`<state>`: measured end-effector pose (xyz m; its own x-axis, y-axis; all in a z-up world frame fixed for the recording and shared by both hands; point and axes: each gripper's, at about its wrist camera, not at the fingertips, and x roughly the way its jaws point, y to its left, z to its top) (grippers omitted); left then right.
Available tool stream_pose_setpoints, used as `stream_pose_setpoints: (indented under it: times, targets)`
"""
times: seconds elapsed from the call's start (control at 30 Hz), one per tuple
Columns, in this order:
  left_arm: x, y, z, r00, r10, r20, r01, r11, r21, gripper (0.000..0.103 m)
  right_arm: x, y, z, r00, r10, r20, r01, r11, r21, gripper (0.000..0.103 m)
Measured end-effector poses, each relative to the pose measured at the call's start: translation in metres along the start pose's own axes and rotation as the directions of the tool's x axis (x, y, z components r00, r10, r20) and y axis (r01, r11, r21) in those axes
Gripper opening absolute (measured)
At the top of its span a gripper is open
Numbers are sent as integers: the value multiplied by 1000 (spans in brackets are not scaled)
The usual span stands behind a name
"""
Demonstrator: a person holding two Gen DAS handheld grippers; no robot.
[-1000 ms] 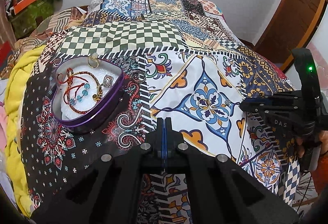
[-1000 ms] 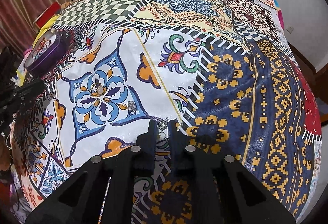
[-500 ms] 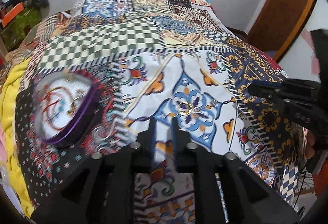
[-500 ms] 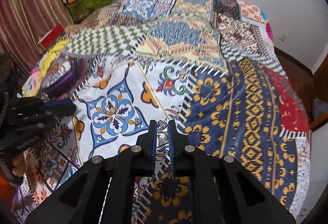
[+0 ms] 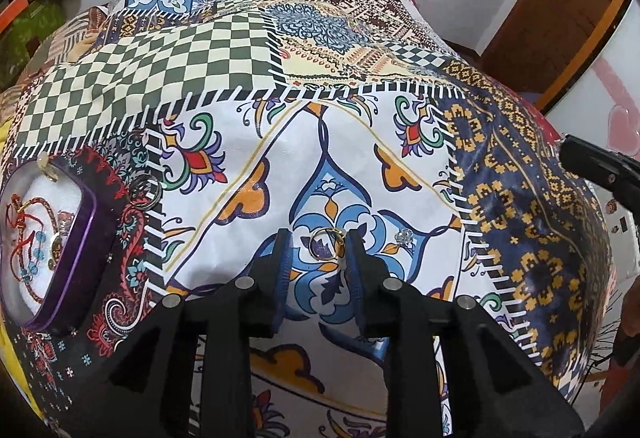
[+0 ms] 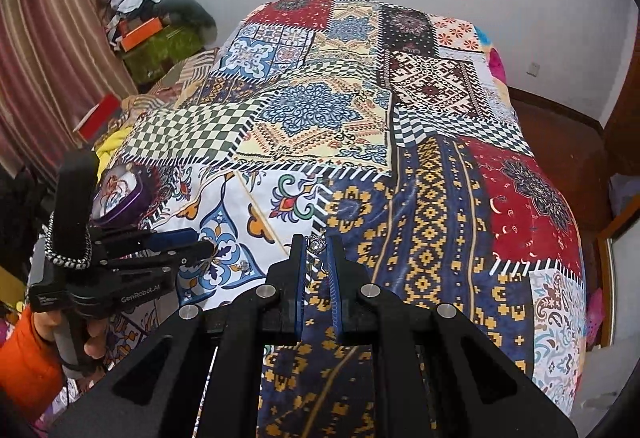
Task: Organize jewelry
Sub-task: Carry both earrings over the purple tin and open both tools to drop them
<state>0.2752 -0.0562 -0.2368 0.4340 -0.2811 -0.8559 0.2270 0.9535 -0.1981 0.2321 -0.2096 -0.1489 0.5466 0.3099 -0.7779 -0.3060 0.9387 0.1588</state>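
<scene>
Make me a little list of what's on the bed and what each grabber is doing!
surface: patchwork bedspread
box: purple heart-shaped tin, open, holding bracelets, at the left
left hand-held gripper: open, fingers either side of gold ring
right hand-held gripper: shut on small silver crown-shaped piece
loose items: silver charm beside gold ring; thin ring beside tin

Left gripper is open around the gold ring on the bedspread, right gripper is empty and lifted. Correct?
Not quite. The right gripper is not empty: the right wrist view shows a small silver jewelry piece pinched between its fingertips, held above the bedspread. The rest holds: in the left wrist view the left gripper is open, jaws either side of the gold ring.
</scene>
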Motion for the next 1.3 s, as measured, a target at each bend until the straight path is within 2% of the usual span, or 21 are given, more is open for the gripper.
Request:
stream_pose_setpoints:
  times: [0.03,0.1,0.37,0.53,0.67,0.87,0.93,1.0,1.07,1.3]
  targets:
    - [1,-1,0,1000,9,2,-9,1000,6,21,0,-1,0,1000,0,2,0,1000,3,9]
    - [3,-4,0,999,43,7,-43,999,19,8,-1,-1,0,1000,2,6,-2,1000,5,9]
    - [-4,12,-2,1000,-13,6,13,999,-51,8,-10,7,-1,1000,12,23,-11,1000,-16,9]
    - [-24,21,-8,999,-5,40,8,998,-67,8,-18,16,2,999,20,43,-18,999,-29,10]
    - [-55,30,-9,994,30,102,-23,998,-63,8,-24,27,6,998,26,60,-23,999,-43,9]
    - [-103,51,-10,974,102,203,-88,993,-80,8,-33,47,14,996,38,82,-31,996,-78,9]
    - [-117,59,-8,963,129,236,-110,990,-90,8,-35,54,18,994,49,93,-41,995,-87,9]
    - [-132,67,-10,945,182,270,-161,982,-98,8,-37,63,24,992,63,105,-52,994,-98,9]
    - [-143,76,-10,933,216,287,-193,975,-108,8,-37,72,29,990,79,114,-66,992,-109,9]
    - [-172,107,-20,908,275,317,-234,959,-161,8,-32,119,45,981,148,128,-123,975,-184,9]
